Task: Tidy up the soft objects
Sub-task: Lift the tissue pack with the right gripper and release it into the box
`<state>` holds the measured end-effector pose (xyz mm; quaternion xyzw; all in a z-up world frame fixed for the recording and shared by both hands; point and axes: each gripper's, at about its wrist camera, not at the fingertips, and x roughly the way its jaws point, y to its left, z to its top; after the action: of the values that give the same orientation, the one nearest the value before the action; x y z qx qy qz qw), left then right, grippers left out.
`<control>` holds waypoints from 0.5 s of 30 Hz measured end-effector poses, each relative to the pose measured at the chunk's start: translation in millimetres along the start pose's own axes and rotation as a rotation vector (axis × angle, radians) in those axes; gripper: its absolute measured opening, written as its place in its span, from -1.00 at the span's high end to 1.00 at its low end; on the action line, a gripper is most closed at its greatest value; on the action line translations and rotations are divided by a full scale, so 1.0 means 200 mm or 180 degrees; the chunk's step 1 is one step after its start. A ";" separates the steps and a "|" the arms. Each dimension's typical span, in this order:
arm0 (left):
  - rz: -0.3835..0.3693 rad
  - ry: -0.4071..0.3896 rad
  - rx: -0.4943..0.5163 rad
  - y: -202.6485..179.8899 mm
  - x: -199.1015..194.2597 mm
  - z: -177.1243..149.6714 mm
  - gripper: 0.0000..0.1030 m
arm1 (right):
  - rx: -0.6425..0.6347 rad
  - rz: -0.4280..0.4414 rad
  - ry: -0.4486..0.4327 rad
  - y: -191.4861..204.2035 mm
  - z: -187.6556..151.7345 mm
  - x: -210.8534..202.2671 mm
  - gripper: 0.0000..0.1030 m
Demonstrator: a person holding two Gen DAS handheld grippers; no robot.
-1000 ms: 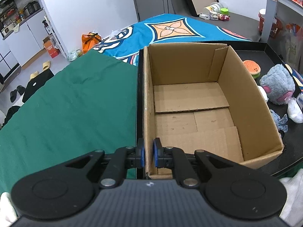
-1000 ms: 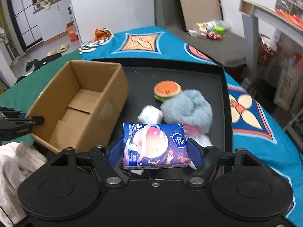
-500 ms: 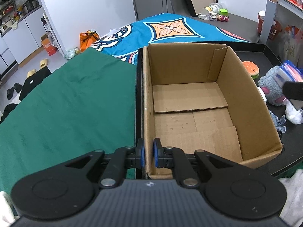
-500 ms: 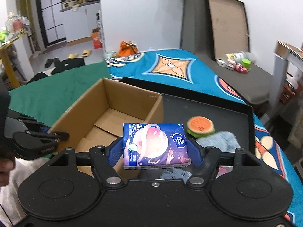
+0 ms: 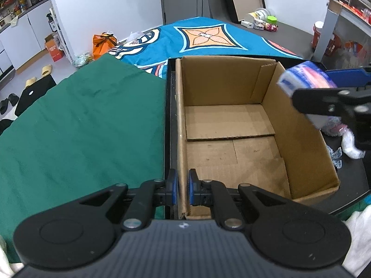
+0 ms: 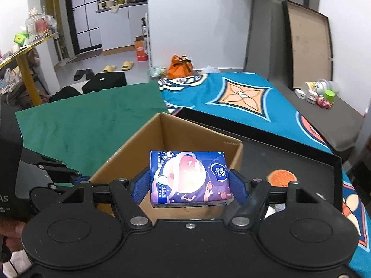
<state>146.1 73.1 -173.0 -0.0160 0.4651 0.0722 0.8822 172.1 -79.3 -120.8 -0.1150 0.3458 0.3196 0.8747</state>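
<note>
Tissue pack (image 6: 190, 178) over cardboard box (image 5: 299, 125), box floor partly hidden

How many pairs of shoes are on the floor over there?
3: black slippers and yellow slippers by the sliding door, seen from the right wrist; another black pair at the left wrist view's edge. More may be hidden.

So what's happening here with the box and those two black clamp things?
A person is sorting soft things into a cardboard box. The left gripper pinches the box's near wall to steady it. The right gripper holds a tissue pack over the box, which has nothing in it.
</note>
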 end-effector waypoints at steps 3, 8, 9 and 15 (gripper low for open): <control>-0.0025 -0.0016 0.0010 0.00 0.00 0.00 0.82 | -0.0016 0.0044 -0.0010 0.04 0.02 0.02 -0.34; -0.0068 -0.0098 -0.0026 0.02 -0.01 -0.01 0.84 | -0.0046 0.0114 -0.0047 0.08 0.05 0.04 -0.35; -0.0076 -0.0099 -0.0024 0.02 -0.01 -0.01 0.84 | -0.0030 0.0128 -0.0051 0.09 0.06 0.05 -0.35; -0.0074 -0.0092 0.0002 0.02 -0.01 0.00 0.84 | 0.0161 0.0191 -0.0137 0.09 0.10 0.07 -0.66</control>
<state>144.0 75.9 -172.1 -0.0201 0.4521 0.0621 0.8896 178.2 -50.2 -115.4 -0.0755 0.3382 0.3393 0.8745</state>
